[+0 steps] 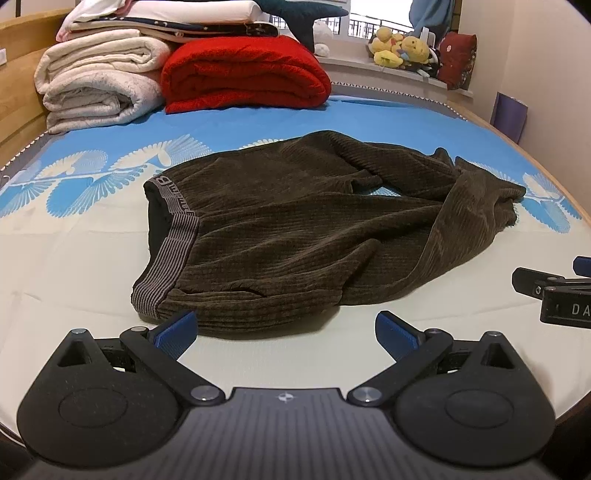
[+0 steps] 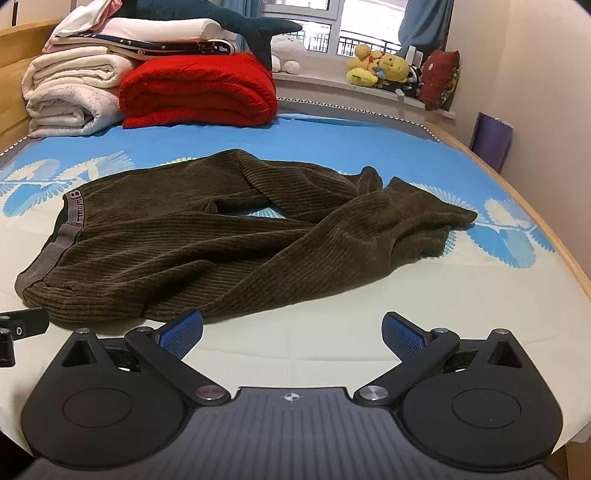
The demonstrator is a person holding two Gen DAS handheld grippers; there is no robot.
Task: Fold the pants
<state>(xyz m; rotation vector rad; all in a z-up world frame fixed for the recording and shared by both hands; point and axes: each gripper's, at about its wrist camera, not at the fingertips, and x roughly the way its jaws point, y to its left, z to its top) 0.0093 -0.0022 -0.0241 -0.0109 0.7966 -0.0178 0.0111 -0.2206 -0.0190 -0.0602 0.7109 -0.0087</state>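
Observation:
Dark olive corduroy pants (image 1: 295,229) lie crumpled on the bed, grey striped waistband (image 1: 173,243) at the left, legs twisted over each other toward the right. My left gripper (image 1: 286,332) hovers open just in front of the pants' near edge, nothing between its blue pads. In the right wrist view the same pants (image 2: 221,236) spread from the left, and my right gripper (image 2: 293,332) is open before the near hem, empty. The right gripper's body (image 1: 557,295) shows at the left view's right edge; the left gripper's tip (image 2: 18,328) shows at the right view's left edge.
Folded cream blankets (image 1: 96,81) and a red blanket (image 1: 243,74) are stacked at the bed's far left, a plush shark (image 2: 229,18) on top. Plush toys (image 1: 402,48) sit on the window sill. The wooden bed edge (image 2: 546,229) runs along the right.

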